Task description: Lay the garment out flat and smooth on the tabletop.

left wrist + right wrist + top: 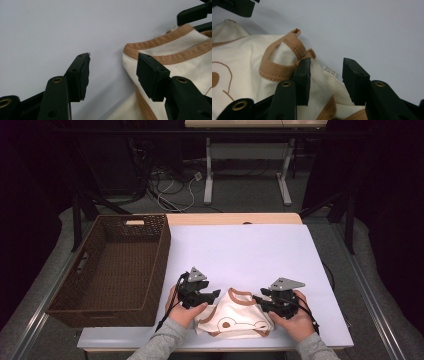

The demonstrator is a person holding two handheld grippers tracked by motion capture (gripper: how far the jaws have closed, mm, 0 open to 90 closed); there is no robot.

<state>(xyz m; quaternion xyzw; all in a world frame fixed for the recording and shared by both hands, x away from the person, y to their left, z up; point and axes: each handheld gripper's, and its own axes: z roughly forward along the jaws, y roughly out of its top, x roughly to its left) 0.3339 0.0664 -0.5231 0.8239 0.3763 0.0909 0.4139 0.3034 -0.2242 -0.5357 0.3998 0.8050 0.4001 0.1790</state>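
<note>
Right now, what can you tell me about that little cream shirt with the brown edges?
The small cream cloth garment with tan-brown trim lies crumpled near the front edge of the white table, between the two hands. It looks like soft cotton, with stitched brown bands and a brown line drawing on its front. A tiny white label shows. The open left tool and open right tool straddle its edges.

A white surface (pixel 250 250) carries a brown wicker basket (pixel 112 270) along its left edge and a cream garment (pixel 232 320) with tan trim, which lies crumpled near the front edge, apart from the basket.
</note>
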